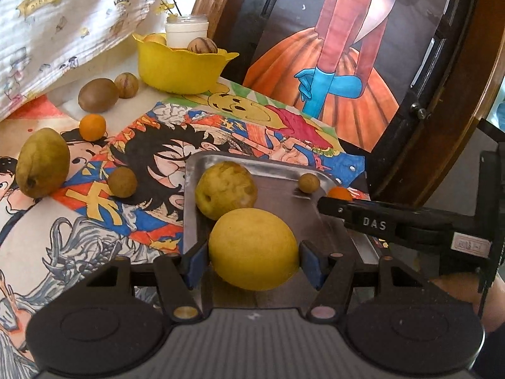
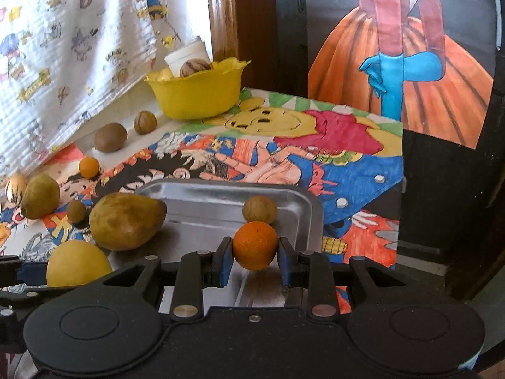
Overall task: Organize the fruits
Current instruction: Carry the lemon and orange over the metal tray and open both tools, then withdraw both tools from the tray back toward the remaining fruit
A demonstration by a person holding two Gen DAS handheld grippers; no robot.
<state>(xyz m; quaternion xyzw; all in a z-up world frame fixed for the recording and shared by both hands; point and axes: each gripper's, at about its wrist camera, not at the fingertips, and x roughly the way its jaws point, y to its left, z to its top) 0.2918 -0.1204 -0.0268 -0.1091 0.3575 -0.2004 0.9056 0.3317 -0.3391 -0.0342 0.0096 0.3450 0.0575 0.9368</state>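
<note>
Shiny brushed-metal tray (image 2: 293, 202); glossy yellow plastic bowl (image 2: 195, 98); crinkled white cloth (image 2: 63, 63); polished wood frame (image 2: 221, 15); matt-skinned lemon (image 1: 252, 246).

Right wrist view: yellow lemon (image 2: 77, 263) is partly hidden behind the right tool's body; only its upper half shows. White jar (image 2: 186, 57) is mostly hidden by the yellow bowl (image 2: 195, 94) rim and a walnut (image 2: 195, 68).

Left wrist view: small orange (image 1: 339, 193) is mostly covered by the right tool (image 1: 336, 200); only its top shows. Bowl contents are largely hidden below the rim. Metal tray (image 1: 277, 189) near edge is hidden under the left tool (image 1: 254, 262).
</note>
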